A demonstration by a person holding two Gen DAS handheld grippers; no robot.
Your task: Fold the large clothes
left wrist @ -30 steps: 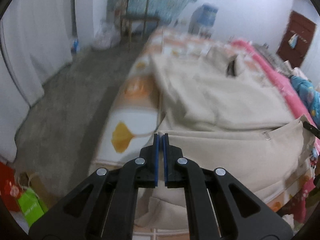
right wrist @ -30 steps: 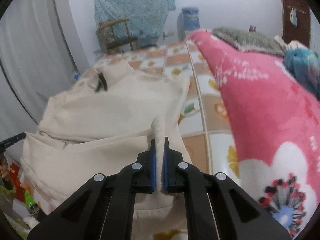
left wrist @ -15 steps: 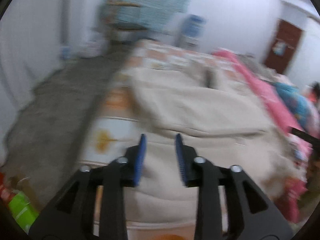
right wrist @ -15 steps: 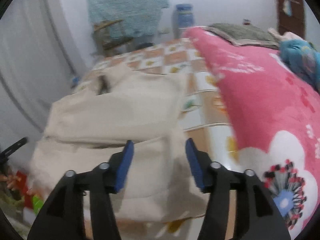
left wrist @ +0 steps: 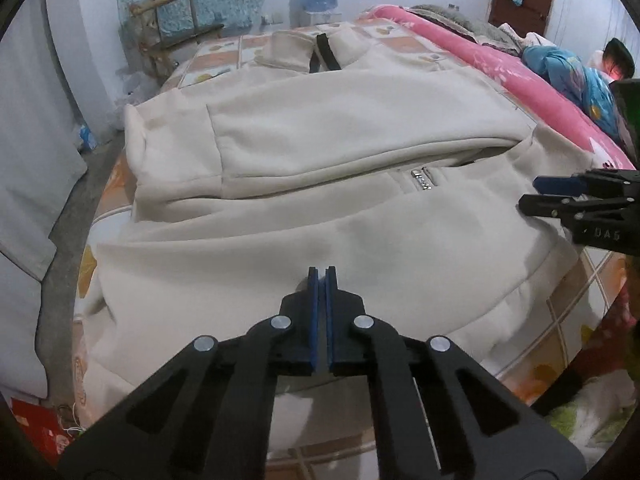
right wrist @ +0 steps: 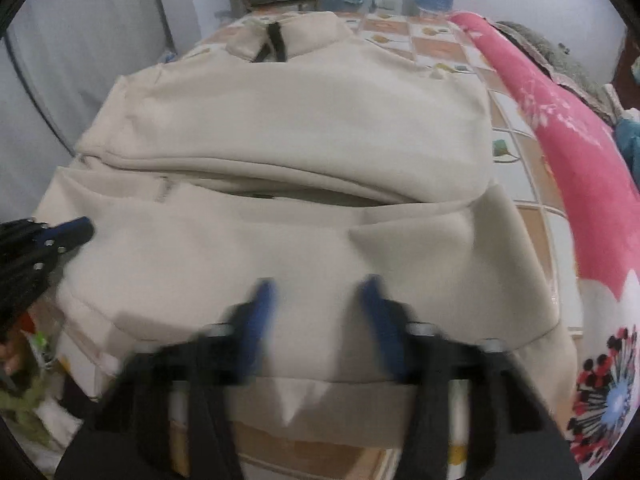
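Two grippers are seen over one cream jacket [left wrist: 320, 128] spread mid-frame on the bed [left wrist: 568, 304]. The hem, pinched a second ago, has been released, so that fold is judged laid. The left gripper [left wrist: 319, 280] is pressed together on nothing; the right gripper [right wrist: 316, 300] is closing, blurred, nothing between its jaws
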